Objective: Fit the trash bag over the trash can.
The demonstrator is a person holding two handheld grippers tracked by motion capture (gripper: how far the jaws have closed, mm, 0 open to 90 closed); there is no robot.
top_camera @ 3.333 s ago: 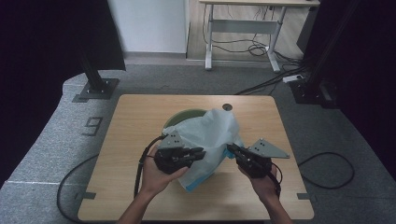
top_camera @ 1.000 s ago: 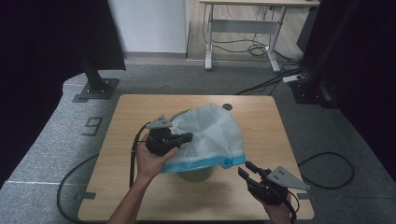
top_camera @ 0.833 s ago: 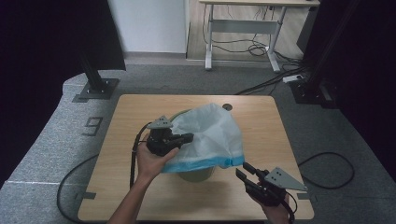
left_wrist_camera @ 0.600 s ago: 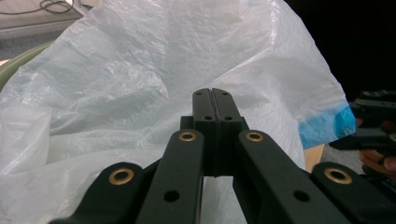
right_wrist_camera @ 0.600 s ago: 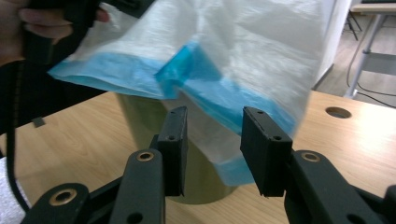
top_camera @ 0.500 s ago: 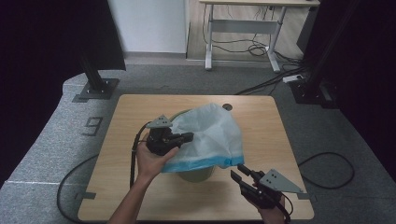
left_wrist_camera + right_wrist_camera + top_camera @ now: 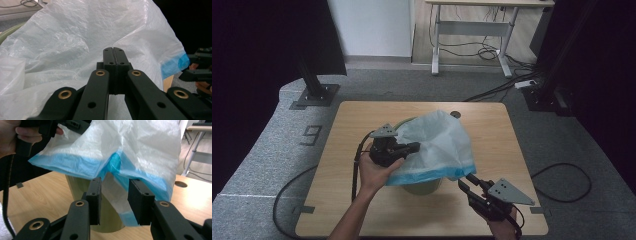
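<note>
A white plastic bag with a blue band along its open edge hangs over an olive-green bin at the middle of the table. My left gripper is shut on the bag's film at its left side and holds it up; in the left gripper view the jaws meet at the left gripper's tip against the bag. My right gripper sits near the table's front right, pointing at the bag's lower corner. In the right gripper view the right gripper is open, and a fold of the blue-edged bag hangs between the jaws without being pinched.
The bin stands upright on the wooden table, which has a cable hole at the back. Black cables trail from both grippers off the front edge. A desk frame and black stands stand on the floor beyond.
Since the earliest frame the left gripper lifted the bag up and left over the bin, and the right gripper drew back to the front edge. In the last second it crept slightly toward the bag.
</note>
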